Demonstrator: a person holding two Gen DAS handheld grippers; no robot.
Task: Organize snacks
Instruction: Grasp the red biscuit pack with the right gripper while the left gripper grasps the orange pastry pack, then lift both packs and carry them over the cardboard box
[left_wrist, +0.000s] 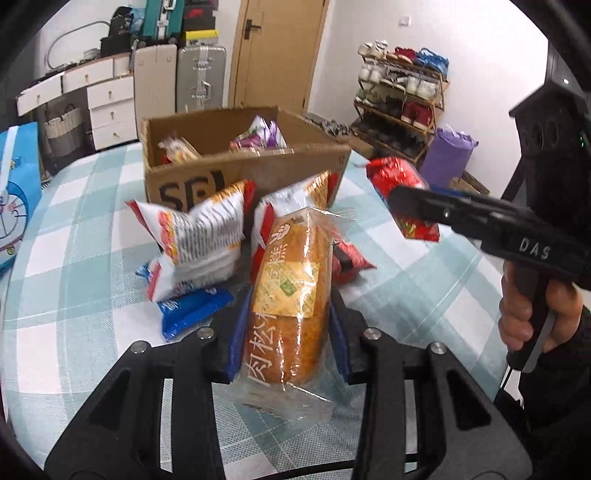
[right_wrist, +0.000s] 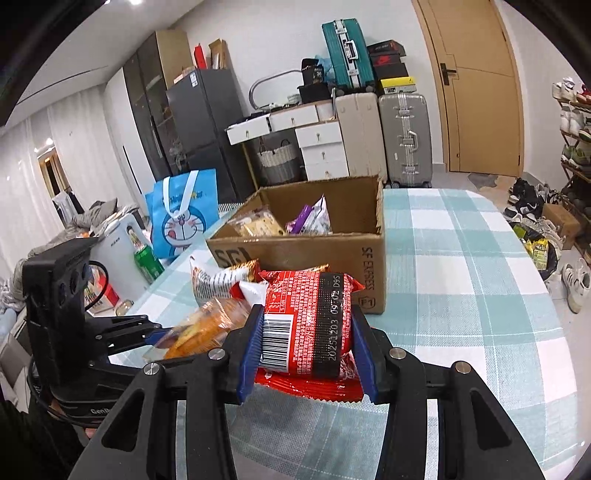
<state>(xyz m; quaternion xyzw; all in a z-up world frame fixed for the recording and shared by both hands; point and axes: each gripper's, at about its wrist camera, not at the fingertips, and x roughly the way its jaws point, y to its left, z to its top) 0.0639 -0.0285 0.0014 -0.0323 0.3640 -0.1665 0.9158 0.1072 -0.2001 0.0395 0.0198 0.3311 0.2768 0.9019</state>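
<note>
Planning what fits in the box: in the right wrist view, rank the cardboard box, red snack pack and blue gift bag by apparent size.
1. Cardboard box
2. Red snack pack, though it sits closest to the camera, so this is unsure
3. Blue gift bag

At twelve o'clock the cardboard box (left_wrist: 236, 173) wall hides the lower parts of its packets, its printed letters partly covered by the white striped packet (left_wrist: 201, 236), itself motion-blurred.

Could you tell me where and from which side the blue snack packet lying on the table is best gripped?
Grip the blue snack packet across its narrow width, coming from above on its near, exposed end; the far end is tucked under the white striped bag.
</note>
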